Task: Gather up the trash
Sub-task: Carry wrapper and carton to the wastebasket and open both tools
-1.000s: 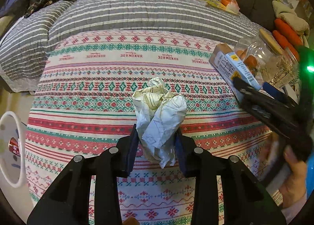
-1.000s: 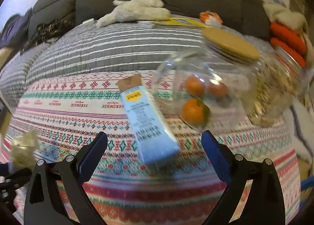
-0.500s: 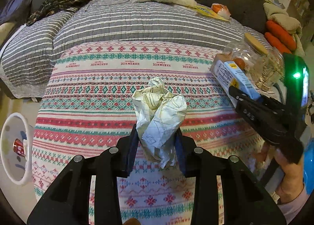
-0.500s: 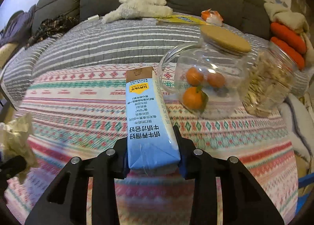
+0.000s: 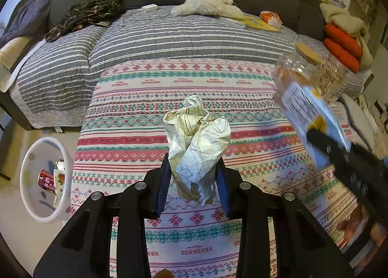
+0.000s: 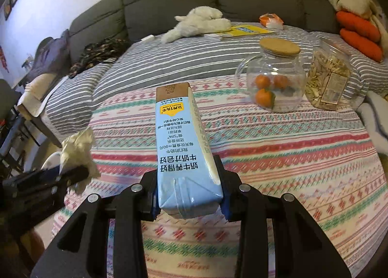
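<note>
My left gripper (image 5: 194,189) is shut on a crumpled paper ball (image 5: 197,147) and holds it above the patterned cloth (image 5: 150,98). My right gripper (image 6: 189,195) is shut on a light blue milk carton (image 6: 180,142), lifted off the cloth. The carton (image 5: 308,113) and the right gripper also show, blurred, at the right of the left wrist view. The paper ball (image 6: 77,147) and left gripper show at the left of the right wrist view. A white bin (image 5: 46,178) with a red can (image 5: 46,179) inside stands on the floor at the left.
A glass jar (image 6: 272,79) with oranges and a wooden lid stands on the cloth at the right, next to a jar of seeds (image 6: 327,76). Behind is a striped grey blanket (image 5: 184,38), a plush toy (image 5: 208,5), a yellow booklet (image 6: 245,30) and a grey sofa.
My right gripper closed on the milk carton and lifted it off the cloth, up and back from the jars. My left gripper kept the paper ball and rose a little.
</note>
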`<state>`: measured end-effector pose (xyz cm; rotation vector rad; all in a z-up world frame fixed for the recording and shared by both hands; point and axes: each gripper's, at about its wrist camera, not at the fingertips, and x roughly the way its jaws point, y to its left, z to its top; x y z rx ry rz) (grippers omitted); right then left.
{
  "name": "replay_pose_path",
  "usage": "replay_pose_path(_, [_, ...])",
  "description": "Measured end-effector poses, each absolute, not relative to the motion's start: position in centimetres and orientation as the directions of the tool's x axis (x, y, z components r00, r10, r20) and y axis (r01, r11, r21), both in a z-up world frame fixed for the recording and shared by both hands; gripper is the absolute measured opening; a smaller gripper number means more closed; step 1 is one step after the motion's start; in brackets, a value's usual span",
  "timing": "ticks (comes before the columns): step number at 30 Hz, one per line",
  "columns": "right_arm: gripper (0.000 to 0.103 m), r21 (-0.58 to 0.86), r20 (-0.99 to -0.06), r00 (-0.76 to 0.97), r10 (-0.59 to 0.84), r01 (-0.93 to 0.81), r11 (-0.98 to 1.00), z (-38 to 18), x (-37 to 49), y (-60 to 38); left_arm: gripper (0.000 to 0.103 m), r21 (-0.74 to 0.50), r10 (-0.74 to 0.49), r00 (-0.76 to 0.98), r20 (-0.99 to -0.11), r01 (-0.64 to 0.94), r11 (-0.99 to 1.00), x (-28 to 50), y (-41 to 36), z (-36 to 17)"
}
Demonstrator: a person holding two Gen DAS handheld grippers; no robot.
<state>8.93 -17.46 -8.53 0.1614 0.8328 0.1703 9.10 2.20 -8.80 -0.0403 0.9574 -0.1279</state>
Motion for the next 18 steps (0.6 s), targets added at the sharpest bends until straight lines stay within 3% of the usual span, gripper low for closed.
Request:
replay_pose_path(9, [0.037, 0.239, -0.725, 0.62, 0.299, -0.181, 0.954, -10.1, 8.6, -13.4, 0.033, -0.117, -0.103, 0.553, -0.827, 0.01, 0.993, 9.3, 6.8, -9.5])
replay_pose_path(18, [0.037, 0.232, -0.716, 0.598, 0.36, -0.283, 0.931, -10.1, 8.0, -9.3, 0.033, -0.236, -0.127, 0.529, -0.839, -0.144, 0.961, 9.4, 13.9, -9.6])
